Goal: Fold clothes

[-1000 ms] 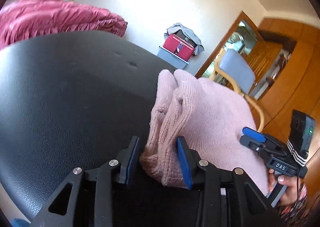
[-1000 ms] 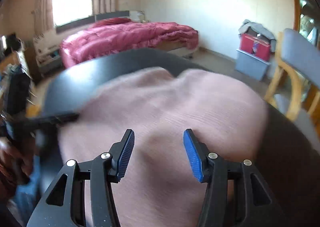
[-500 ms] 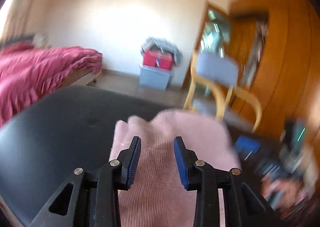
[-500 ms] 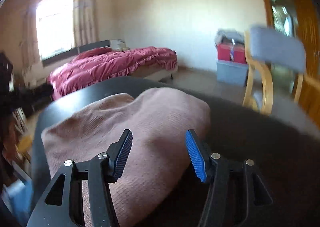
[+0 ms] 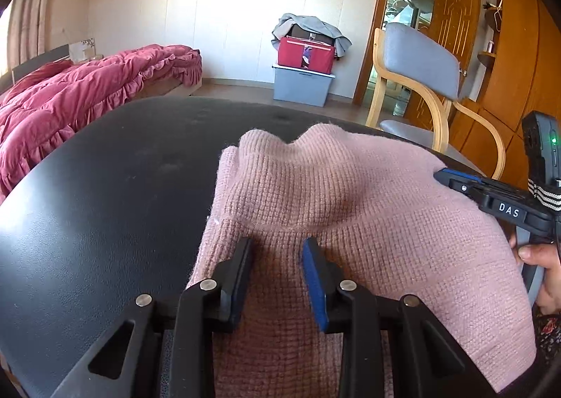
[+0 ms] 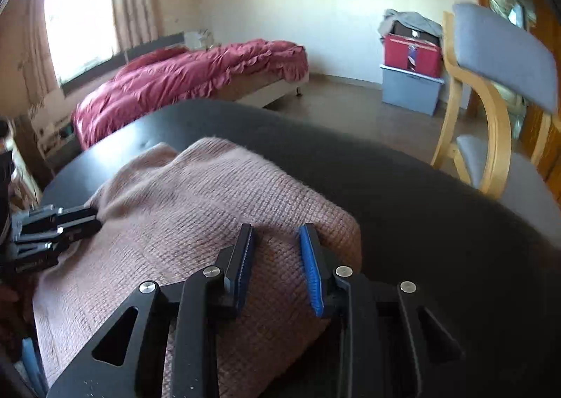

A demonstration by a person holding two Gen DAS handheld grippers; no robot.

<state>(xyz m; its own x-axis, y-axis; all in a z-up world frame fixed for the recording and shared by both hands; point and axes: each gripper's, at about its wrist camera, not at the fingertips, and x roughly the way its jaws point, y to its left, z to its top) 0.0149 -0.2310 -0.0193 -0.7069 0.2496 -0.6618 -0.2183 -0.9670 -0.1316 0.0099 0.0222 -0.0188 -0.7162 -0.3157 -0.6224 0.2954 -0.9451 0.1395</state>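
A pink knit sweater (image 5: 350, 194) lies folded on the black table (image 5: 105, 205). My left gripper (image 5: 277, 250) sits on the sweater's near left part. Its jaws are closing, with a raised ridge of knit pinched between the pads. My right gripper (image 6: 277, 247) is at the sweater's (image 6: 196, 194) right folded edge. Its jaws are closing too, with that thick edge pressed between them. In the left wrist view the right gripper (image 5: 441, 175) bites the sweater's far right side. The left gripper (image 6: 94, 219) shows at the cloth's left side in the right wrist view.
A wooden chair with grey pads (image 5: 420, 58) stands just beyond the table's right side. A bed with a red quilt (image 5: 87, 82) is at the back left. A grey bin with a red box (image 5: 303, 86) stands by the wall. A hand (image 5: 540, 257) holds the right gripper's handle.
The sweater, bunched up in my left gripper a second ago, now lies spread and folded on the table. My right gripper has moved to its right edge and narrowed its jaws onto it.
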